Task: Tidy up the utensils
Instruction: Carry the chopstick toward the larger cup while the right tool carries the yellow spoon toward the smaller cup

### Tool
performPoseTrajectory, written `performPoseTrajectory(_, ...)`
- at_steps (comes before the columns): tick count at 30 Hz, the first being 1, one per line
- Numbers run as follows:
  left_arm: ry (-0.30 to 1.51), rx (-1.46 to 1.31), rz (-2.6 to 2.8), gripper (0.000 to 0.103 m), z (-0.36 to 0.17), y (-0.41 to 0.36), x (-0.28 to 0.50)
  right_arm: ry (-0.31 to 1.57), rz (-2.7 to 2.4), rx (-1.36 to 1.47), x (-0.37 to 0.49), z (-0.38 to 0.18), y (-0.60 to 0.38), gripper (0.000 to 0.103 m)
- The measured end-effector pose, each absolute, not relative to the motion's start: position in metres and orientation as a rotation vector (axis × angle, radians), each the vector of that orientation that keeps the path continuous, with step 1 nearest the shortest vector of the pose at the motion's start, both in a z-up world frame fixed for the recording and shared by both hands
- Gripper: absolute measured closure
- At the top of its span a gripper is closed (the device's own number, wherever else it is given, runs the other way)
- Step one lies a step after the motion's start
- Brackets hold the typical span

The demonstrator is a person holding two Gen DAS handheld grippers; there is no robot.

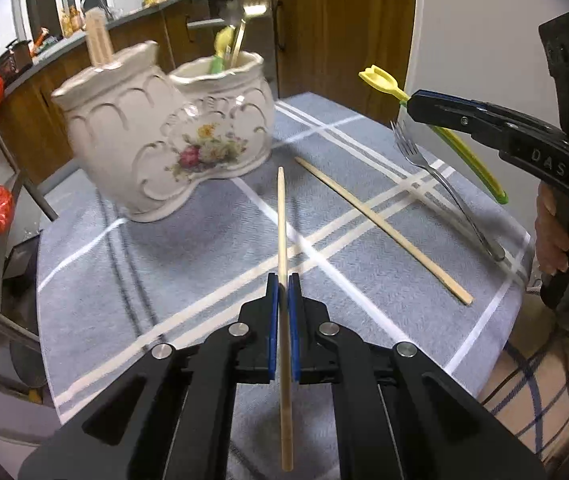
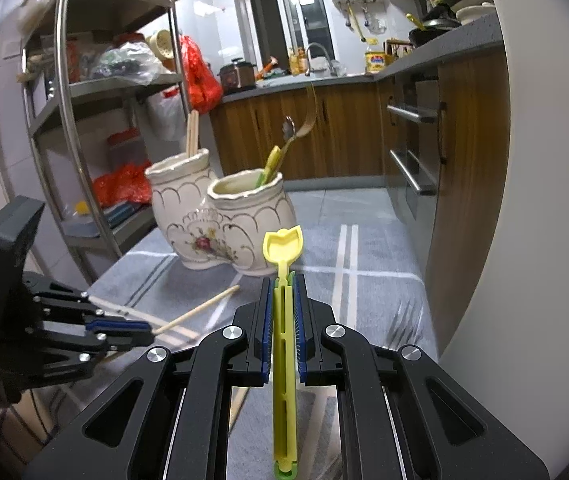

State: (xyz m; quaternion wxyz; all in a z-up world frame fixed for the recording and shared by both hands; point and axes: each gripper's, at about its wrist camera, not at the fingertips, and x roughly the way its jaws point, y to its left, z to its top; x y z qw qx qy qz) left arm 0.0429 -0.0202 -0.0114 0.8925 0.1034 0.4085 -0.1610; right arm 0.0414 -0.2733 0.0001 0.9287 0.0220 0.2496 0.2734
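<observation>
My left gripper [image 1: 283,280] is shut on a wooden chopstick [image 1: 282,216] that points toward the white ceramic double holder [image 1: 152,136]. The holder's left pot holds chopsticks [image 1: 97,36]; its right pot holds a yellow utensil and a metal one [image 1: 236,44]. My right gripper [image 2: 283,280] is shut on a yellow-green plastic utensil [image 2: 283,248], held above the cloth in front of the holder [image 2: 220,216]. The right gripper also shows in the left wrist view [image 1: 416,106]. A second chopstick [image 1: 380,228] and a metal fork [image 1: 436,172] lie on the cloth.
A grey cloth with white stripes [image 1: 164,280] covers the table. A metal shelf rack [image 2: 84,120] with bags stands left of the table. Wooden kitchen cabinets [image 2: 324,140] and a counter lie behind. A white wall [image 1: 484,40] is at the right.
</observation>
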Motion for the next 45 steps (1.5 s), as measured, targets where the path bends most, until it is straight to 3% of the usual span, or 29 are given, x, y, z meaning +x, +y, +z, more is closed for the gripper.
performPoseTrajectory(11,0.562,0.061,-0.403,0.098,0.009,0.019,0.017,0.356,0.583,0.104,0.027,0.013,-0.27,0.093)
performPoseTrajectory(24,0.355,-0.028,-0.419,0.098,0.053,0.048,0.004,0.324,0.563,0.099,0.031,0.023,-0.25,0.093)
performPoseTrajectory(33,0.258,-0.105,-0.426,0.098,0.095,0.076,0.049,0.289,0.586,0.143,0.064,0.055,-0.229,0.093)
performPoseTrajectory(45,0.197,-0.259,-0.405,0.098,0.11,0.102,0.136,0.293,0.625,0.301,0.137,0.076,-0.203,0.093)
